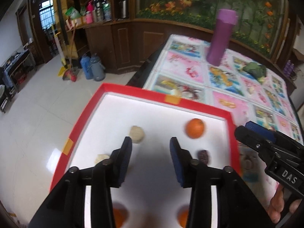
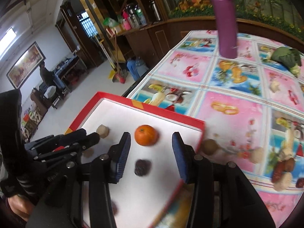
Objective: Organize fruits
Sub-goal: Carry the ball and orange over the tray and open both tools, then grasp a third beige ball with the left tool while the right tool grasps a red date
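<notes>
A red-rimmed white tray point(image 1: 172, 99) point(image 2: 140, 105) lies at the table's near-left corner. In it are an orange point(image 1: 195, 128) point(image 2: 146, 135), a dark wrinkled fruit point(image 1: 203, 155) point(image 2: 142, 167), and pale round fruits point(image 1: 136, 134) point(image 2: 102, 131). My left gripper point(image 1: 151, 155) is open and empty above the tray. My right gripper point(image 2: 151, 152) is open and empty over the tray's right part, the dark fruit between its fingers. Each gripper shows in the other's view: the right one point(image 1: 269, 144), the left one point(image 2: 62, 148).
A purple bottle point(image 1: 221, 38) point(image 2: 226, 19) stands far on the fruit-print tablecloth point(image 2: 237, 102). A leafy green vegetable point(image 1: 254, 69) point(image 2: 286, 57) lies far right. Loose fruits point(image 2: 209, 147) lie on the cloth right of the tray. Floor and cabinets are to the left.
</notes>
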### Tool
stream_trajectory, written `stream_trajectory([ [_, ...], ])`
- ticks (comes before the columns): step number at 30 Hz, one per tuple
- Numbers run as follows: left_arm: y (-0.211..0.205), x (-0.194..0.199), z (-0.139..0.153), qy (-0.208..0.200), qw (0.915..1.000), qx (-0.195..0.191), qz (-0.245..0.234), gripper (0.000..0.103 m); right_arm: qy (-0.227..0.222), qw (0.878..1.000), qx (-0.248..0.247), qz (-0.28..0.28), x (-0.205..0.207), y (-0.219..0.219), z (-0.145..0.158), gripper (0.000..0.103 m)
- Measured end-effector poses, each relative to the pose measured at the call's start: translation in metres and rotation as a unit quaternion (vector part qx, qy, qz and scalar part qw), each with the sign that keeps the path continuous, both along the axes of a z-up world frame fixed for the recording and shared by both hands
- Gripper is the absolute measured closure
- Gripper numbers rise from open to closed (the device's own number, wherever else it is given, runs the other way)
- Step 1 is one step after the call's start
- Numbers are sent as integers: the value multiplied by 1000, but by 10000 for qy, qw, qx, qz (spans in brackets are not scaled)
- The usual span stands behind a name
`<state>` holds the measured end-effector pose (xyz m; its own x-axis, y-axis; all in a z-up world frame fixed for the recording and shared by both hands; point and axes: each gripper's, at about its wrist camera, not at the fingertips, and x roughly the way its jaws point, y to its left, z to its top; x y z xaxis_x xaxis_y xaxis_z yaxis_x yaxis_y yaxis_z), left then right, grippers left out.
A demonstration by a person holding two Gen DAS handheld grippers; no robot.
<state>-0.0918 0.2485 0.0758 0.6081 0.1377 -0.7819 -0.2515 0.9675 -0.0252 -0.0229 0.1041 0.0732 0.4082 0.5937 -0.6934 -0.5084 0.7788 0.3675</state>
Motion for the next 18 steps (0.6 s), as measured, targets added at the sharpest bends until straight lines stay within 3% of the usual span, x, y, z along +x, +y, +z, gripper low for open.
stream_trajectory([
  [5, -33, -5, 6, -68, 9992, -9, -399, 58, -165, 9992, -122, -342, -16, -59, 3, 55],
  [13, -88, -3, 1, 55, 9951, 15, -989, 58, -44, 9902, -420, -1329, -34, -173, -14, 55],
  [18, -126, 2, -3, 168, 9904, 42, -1369, 58, 181, 9890, -380, -1419, -32, -205, -25, 55],
])
